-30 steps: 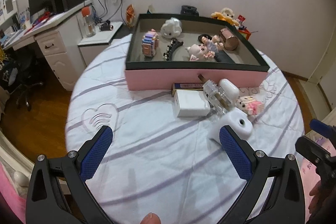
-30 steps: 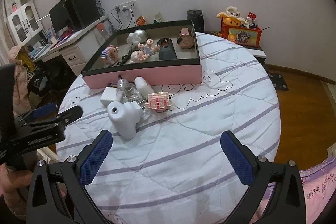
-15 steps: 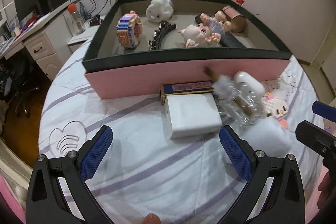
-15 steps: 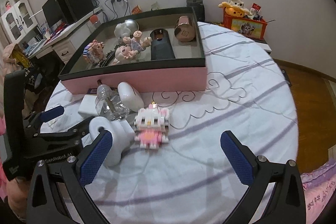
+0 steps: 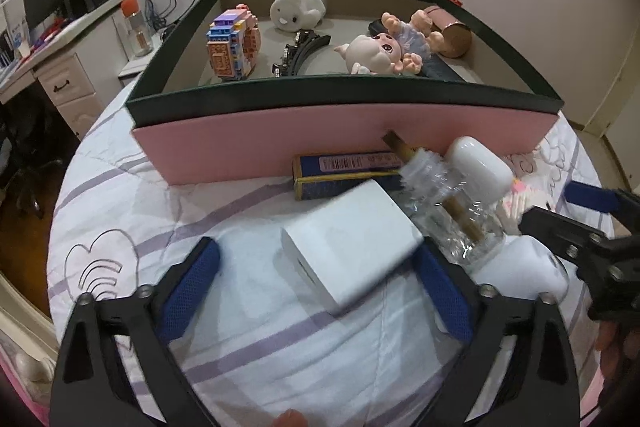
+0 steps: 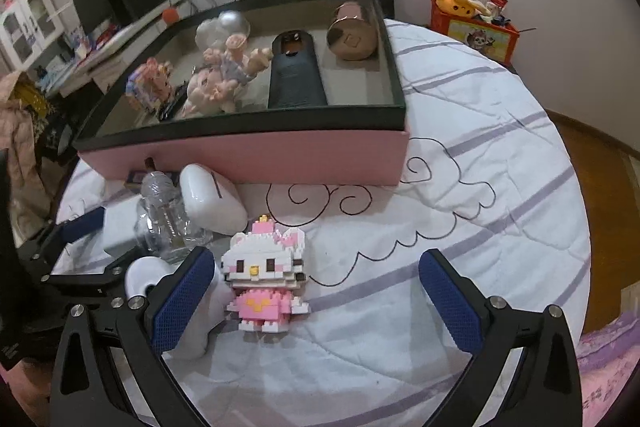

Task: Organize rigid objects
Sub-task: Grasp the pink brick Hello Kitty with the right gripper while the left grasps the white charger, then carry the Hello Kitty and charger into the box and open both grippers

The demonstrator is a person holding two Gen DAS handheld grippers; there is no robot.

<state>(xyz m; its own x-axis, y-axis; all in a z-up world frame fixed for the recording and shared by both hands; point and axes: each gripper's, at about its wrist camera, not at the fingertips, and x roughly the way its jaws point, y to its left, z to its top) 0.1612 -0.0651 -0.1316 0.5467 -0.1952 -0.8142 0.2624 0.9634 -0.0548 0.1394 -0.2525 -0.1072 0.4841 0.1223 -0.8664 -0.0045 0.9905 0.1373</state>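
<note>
— Left wrist view: the left gripper (image 5: 316,281) straddles the white rectangular charger block (image 5: 352,247) on the striped bedspread (image 5: 248,347); its jaws have just been closing, not yet pinching.

— And the right gripper (image 6: 316,291)?

— Spread wide around the pink-and-white brick cat figure (image 6: 266,279).

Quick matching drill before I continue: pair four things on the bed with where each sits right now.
Things:
1. white rectangular charger block
2. pink-and-white brick-built cat figure
3. rose-gold metal cylinder
4. clear plastic bottle

Places:
A. inside the pink box, right end
B. between the open left gripper's fingers
C. between the open right gripper's fingers
D. outside the box, lying beside the charger

Pairs: 1-B, 2-C, 3-A, 4-D
</note>
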